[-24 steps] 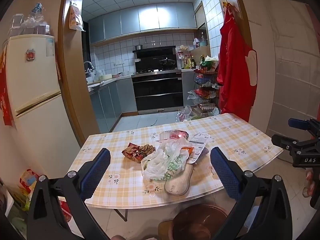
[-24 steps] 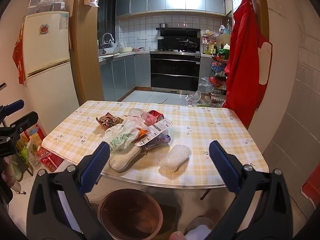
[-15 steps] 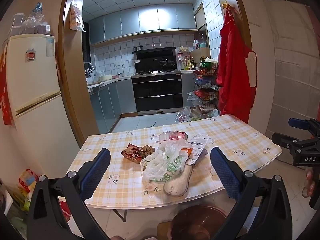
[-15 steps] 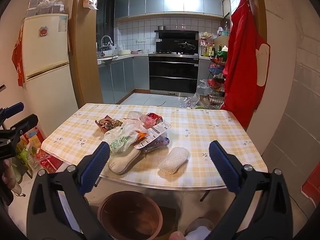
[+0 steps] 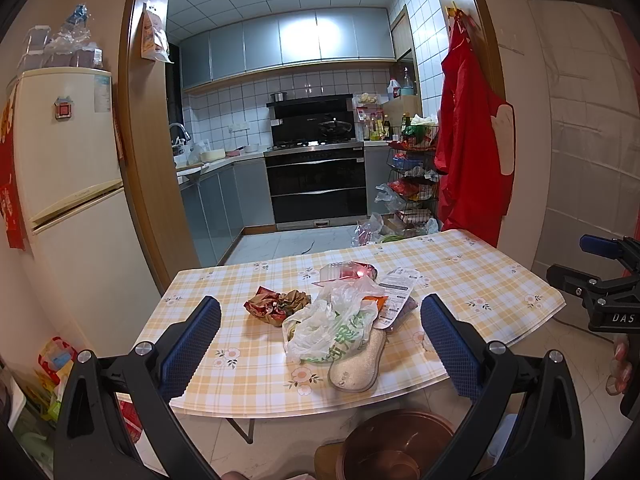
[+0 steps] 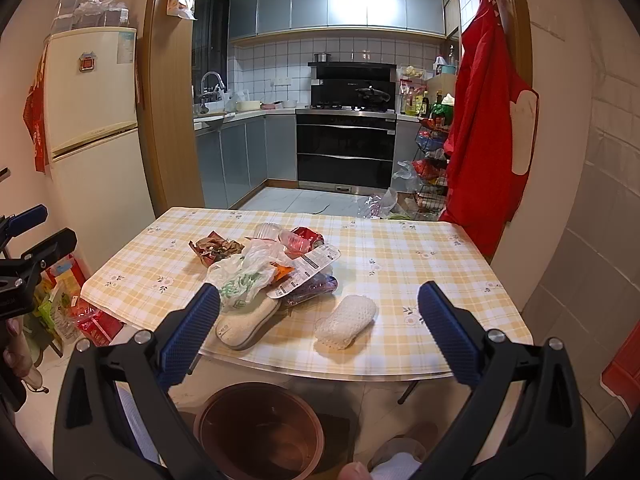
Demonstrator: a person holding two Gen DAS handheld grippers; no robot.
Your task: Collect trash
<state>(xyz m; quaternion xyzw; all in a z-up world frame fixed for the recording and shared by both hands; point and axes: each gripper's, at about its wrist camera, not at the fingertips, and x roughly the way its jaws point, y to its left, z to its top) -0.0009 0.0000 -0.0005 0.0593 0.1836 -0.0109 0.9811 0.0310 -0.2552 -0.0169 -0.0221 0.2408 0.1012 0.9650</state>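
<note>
A pile of trash lies on the yellow checked table (image 5: 240, 376) (image 6: 420, 240): a crumpled red-brown wrapper (image 5: 276, 303) (image 6: 216, 247), a white plastic bag with green print (image 5: 332, 324) (image 6: 244, 276), a beige insole-shaped piece (image 5: 356, 364) (image 6: 248, 320), a white label strip (image 5: 394, 296) (image 6: 308, 272), a red can (image 5: 356, 271) (image 6: 306, 237), and a white foam net (image 6: 346, 322). A brown bin (image 5: 396, 448) (image 6: 260, 428) stands on the floor below the table's near edge. My left gripper (image 5: 320, 344) and right gripper (image 6: 320, 332) are open and empty, held short of the table.
A cream fridge (image 5: 68, 200) (image 6: 96, 128) stands at left with bags on the floor beside it (image 6: 68, 312). A red apron (image 5: 472, 160) (image 6: 488, 136) hangs at right. The kitchen with oven (image 5: 320, 188) lies behind the table. A wire rack (image 5: 412, 184) holds goods.
Both grippers have drawn back slightly and tilted up, so the table and trash sit a little farther and lower in view. Nothing was taken hold of.
</note>
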